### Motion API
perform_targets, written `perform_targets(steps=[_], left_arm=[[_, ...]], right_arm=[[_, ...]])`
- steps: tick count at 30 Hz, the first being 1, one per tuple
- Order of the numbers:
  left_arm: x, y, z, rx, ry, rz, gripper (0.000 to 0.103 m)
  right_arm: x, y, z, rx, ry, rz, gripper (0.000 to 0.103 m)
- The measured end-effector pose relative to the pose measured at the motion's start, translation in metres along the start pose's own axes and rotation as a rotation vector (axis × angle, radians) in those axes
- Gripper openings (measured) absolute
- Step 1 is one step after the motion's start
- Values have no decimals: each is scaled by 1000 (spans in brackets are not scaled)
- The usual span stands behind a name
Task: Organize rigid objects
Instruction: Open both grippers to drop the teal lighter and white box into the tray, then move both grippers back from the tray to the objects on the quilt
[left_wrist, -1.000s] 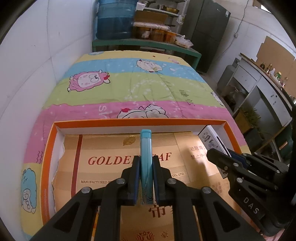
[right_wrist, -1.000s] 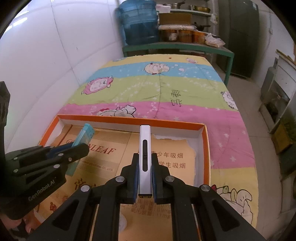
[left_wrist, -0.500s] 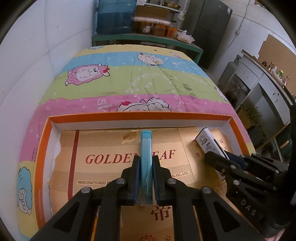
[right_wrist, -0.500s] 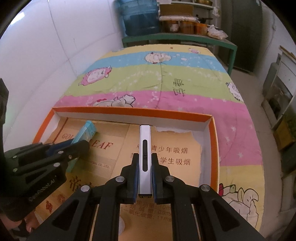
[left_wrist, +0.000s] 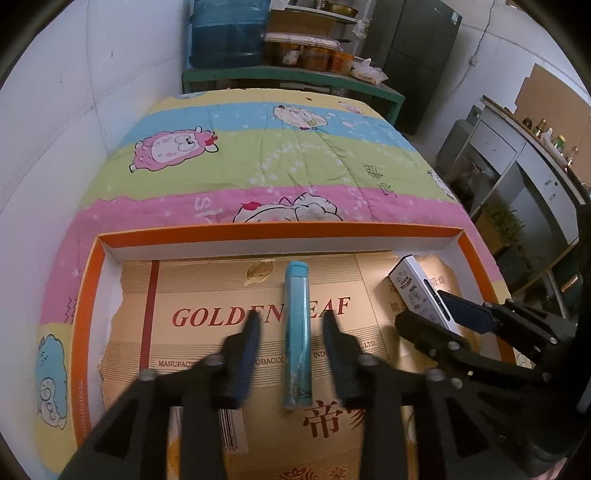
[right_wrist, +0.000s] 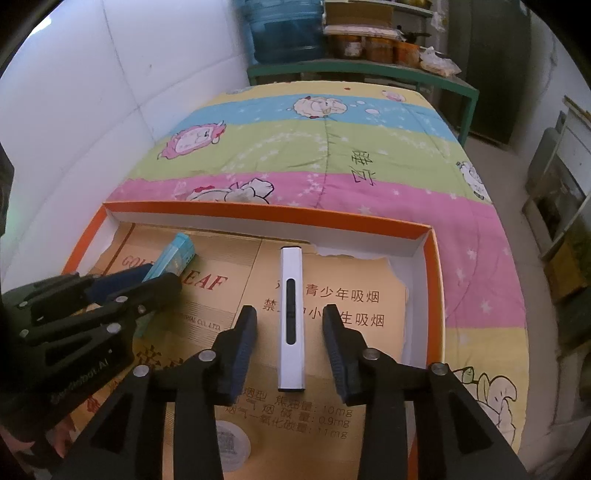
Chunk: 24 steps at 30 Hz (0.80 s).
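Note:
A slim teal box (left_wrist: 297, 334) lies on the cardboard floor of the orange-rimmed tray (left_wrist: 277, 230), between the fingers of my open left gripper (left_wrist: 290, 319). It also shows in the right wrist view (right_wrist: 173, 258). A slim white box (right_wrist: 291, 317) lies on the cardboard to the right, between the fingers of my open right gripper (right_wrist: 290, 314). It also shows in the left wrist view (left_wrist: 417, 291). Neither box is gripped. Each gripper shows in the other's view, the left gripper (right_wrist: 129, 284) and the right gripper (left_wrist: 439, 306).
The tray (right_wrist: 266, 212) sits at the near end of a bed with a striped cartoon quilt (left_wrist: 258, 155). A white wall (left_wrist: 74, 110) is on the left. A green shelf (left_wrist: 295, 74) with a water jug and jars stands behind. Cabinets (left_wrist: 517, 166) are on the right.
Both grippers have opened and let go of their boxes. The teal box and the white box now lie flat on the cardboard in the tray.

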<state>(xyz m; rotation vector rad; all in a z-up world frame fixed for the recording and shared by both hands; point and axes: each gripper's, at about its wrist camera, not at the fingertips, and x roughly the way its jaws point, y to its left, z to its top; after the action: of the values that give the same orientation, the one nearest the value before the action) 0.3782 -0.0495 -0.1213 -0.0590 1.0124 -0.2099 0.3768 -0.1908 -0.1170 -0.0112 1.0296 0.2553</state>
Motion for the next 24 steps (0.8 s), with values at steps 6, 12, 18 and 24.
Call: perform_targets(steps=[6, 12, 18, 24], left_arm=[[-5, 3, -1, -15, -11, 2, 43], [-17, -1, 0, 1, -41, -6, 43], [-42, -9, -7, 56, -114, 18, 43], [-80, -11, -23, 83, -222, 26, 43]], right_arm=[[-5, -3, -1, 20, -11, -7, 39], [-15, -3, -3, 26, -31, -25, 39], [-37, 2, -10, 33, -81, -43, 39], [-68, 13, -25, 24, -146, -78, 39]])
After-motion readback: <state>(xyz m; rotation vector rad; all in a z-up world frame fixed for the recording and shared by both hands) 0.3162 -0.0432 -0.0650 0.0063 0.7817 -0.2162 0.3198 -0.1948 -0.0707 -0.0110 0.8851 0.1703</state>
